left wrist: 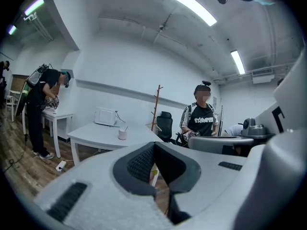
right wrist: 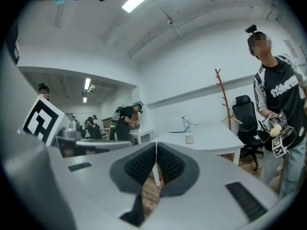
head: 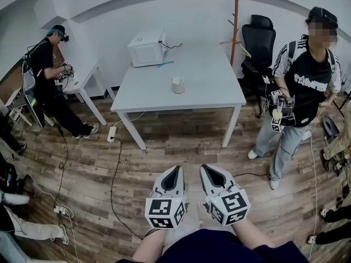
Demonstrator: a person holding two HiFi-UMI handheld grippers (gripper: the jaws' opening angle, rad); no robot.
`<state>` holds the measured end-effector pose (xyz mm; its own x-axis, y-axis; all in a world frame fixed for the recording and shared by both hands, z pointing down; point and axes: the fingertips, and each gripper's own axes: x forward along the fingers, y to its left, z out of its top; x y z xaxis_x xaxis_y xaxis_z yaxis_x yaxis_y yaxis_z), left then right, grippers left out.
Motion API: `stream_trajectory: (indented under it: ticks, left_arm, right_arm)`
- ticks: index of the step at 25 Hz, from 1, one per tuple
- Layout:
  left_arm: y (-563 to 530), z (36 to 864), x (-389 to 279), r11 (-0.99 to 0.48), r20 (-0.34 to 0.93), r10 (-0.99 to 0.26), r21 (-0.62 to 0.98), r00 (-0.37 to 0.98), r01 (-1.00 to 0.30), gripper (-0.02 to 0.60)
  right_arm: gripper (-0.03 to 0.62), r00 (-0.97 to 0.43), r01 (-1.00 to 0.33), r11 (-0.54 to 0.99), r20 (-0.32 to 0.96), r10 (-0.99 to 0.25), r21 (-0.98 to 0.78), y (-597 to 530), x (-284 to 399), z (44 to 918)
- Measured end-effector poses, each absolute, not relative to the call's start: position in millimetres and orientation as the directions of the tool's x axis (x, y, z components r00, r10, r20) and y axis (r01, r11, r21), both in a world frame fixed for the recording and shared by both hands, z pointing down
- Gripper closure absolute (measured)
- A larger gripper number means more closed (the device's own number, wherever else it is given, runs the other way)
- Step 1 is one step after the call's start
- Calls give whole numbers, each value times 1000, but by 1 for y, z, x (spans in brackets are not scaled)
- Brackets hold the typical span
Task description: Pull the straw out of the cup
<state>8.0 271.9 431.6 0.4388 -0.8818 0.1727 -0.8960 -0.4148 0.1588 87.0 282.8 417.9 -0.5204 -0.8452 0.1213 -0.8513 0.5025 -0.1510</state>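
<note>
The approach step seems only starting: the left gripper [head: 175, 170] and right gripper [head: 205, 169], both clenched on nothing, are well apart from the cup [head: 178, 85] with its straw [left wrist: 126, 128] on the white table [head: 211, 95], so next the person should walk closer and open one.

Place: office-like lab room
Signs: white surface [head: 208, 86], office chair [head: 258, 37], floor cables [head: 112, 174], people [head: 46, 64] wearing rigs

Figure: legible print, 1 item.
White capitals are carried across the chest of the black T-shirt [head: 308, 81] worn by the standing person [head: 281, 142]; "STAN" is read at the start, and the remaining letters cannot be made out.
</note>
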Motion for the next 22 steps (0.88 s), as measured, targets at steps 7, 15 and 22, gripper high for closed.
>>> stream_trajectory:
  ticks: [7, 15, 22]
  left_arm:
    - [255, 440, 5, -403, 181, -884, 178, 432, -898, 565]
    - [214, 451, -3, -385, 203, -881, 216, 427, -897, 565]
    - [171, 454, -4, -407, 209, -869, 217, 449, -887, 565]
  right_arm:
    - [563, -535, -840, 514, 112, -838, -173, 270, 85, 425]
    - [563, -532, -845, 514, 129, -837, -149, 228, 79, 427]
    - [563, -525, -849, 506, 128, -841, -152, 187, 76, 429]
